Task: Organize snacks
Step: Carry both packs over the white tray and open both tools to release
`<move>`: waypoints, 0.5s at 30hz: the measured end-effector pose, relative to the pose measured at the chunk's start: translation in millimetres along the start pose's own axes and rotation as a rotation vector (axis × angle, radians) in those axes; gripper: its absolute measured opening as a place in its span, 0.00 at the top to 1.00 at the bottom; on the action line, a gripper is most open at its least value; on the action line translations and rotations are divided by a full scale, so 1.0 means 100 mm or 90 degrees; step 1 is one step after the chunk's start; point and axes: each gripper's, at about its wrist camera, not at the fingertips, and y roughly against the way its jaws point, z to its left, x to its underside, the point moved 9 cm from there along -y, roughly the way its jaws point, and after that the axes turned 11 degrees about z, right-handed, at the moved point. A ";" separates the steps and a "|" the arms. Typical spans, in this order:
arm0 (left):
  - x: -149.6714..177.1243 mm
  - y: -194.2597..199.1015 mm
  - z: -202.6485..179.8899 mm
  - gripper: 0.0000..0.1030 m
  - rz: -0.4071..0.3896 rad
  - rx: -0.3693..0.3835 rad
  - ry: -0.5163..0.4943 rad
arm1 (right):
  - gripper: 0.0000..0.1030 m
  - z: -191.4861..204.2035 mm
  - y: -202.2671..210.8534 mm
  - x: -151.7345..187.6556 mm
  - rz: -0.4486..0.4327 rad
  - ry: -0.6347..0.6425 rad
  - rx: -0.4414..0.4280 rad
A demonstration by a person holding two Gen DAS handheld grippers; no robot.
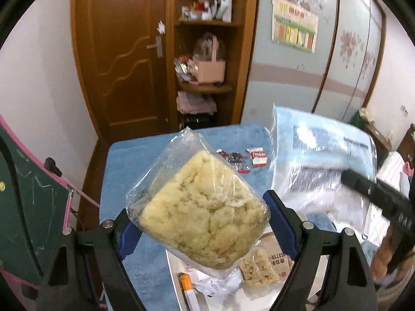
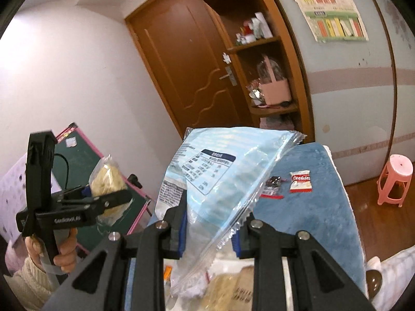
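My left gripper (image 1: pixel 199 223) is shut on a clear-wrapped yellow rice-crisp cake (image 1: pixel 205 212) and holds it in the air above the blue table (image 1: pixel 124 171). It also shows in the right wrist view (image 2: pixel 109 181), at the left. My right gripper (image 2: pixel 208 230) is shut on a large pale-blue snack bag (image 2: pixel 220 171), lifted over the table; the bag shows in the left wrist view (image 1: pixel 319 160) at the right. A white tray (image 1: pixel 176 274) under both grippers holds more wrapped snacks (image 1: pixel 262 267).
A white-and-red cookie packet (image 2: pixel 301 181) and small dark wrapped sweets (image 2: pixel 272 184) lie at the table's far end. A wooden door (image 1: pixel 124 51) and shelf (image 1: pixel 207 88) stand behind. A chalkboard (image 1: pixel 31 207) is at left, a pink stool (image 2: pixel 394 181) at right.
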 end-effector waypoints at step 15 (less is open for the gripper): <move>1.19 -0.50 -0.46 0.18 0.041 -0.049 -0.014 | 0.74 0.01 -0.24 0.97 0.063 -0.018 0.065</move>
